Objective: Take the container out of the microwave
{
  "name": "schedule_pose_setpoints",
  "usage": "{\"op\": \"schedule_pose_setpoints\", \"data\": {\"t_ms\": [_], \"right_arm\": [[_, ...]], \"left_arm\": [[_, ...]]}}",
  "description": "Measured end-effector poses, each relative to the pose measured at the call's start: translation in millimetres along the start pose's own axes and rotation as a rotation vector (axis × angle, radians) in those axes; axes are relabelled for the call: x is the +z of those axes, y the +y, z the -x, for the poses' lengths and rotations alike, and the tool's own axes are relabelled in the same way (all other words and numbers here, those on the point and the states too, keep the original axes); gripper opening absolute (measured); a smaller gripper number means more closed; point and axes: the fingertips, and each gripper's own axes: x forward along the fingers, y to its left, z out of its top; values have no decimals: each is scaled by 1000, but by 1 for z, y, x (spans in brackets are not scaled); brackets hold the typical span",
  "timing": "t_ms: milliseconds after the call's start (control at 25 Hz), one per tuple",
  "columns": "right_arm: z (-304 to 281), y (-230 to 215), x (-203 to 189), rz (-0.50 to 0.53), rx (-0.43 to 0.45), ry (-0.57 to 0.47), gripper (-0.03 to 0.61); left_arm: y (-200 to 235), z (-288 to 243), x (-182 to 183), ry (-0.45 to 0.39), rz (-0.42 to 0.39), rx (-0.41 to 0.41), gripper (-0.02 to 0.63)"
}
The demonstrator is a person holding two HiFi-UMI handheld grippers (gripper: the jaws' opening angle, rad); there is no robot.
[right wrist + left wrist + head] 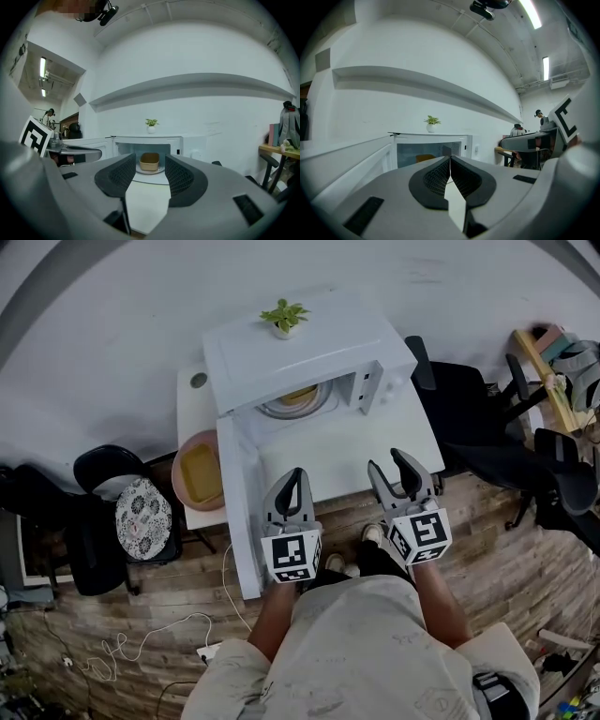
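Observation:
The white microwave (pixel 300 352) stands on a white table (pixel 394 442) with its door (pixel 239 512) swung wide open toward me. Inside it, a tan container (pixel 298 397) rests on the round turntable plate. In the right gripper view the container (pixel 149 161) lies straight ahead in the cavity. My right gripper (pixel 392 465) is open and empty, well short of the microwave over the table. My left gripper (pixel 295 479) is shut on nothing, beside the open door. In the left gripper view only a corner of the container (pixel 424 158) shows.
A small potted plant (pixel 284 317) stands on the microwave's top. A pink basin (pixel 199 470) with a yellow item sits left of the door. A chair with a patterned cushion (pixel 142 518) is further left. Black office chairs (pixel 469 409) crowd the right. A cable (pixel 141 638) lies on the wooden floor.

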Motion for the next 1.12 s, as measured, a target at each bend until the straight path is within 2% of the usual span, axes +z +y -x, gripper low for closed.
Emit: {"op": "schedule_pose_setpoints", "data": {"t_ms": [240,640,1120], "right_arm": [[-30,-3,-3,1,62,7,201],[-90,-24,8,-5,185,1,201],[-152,-31,8,-22,402,13,201]], "left_arm": [[11,-15,-1,8,-9,44,11],[32,-52,12,18,-10,170,11],[48,-81,19,50,4,365,11]]}}
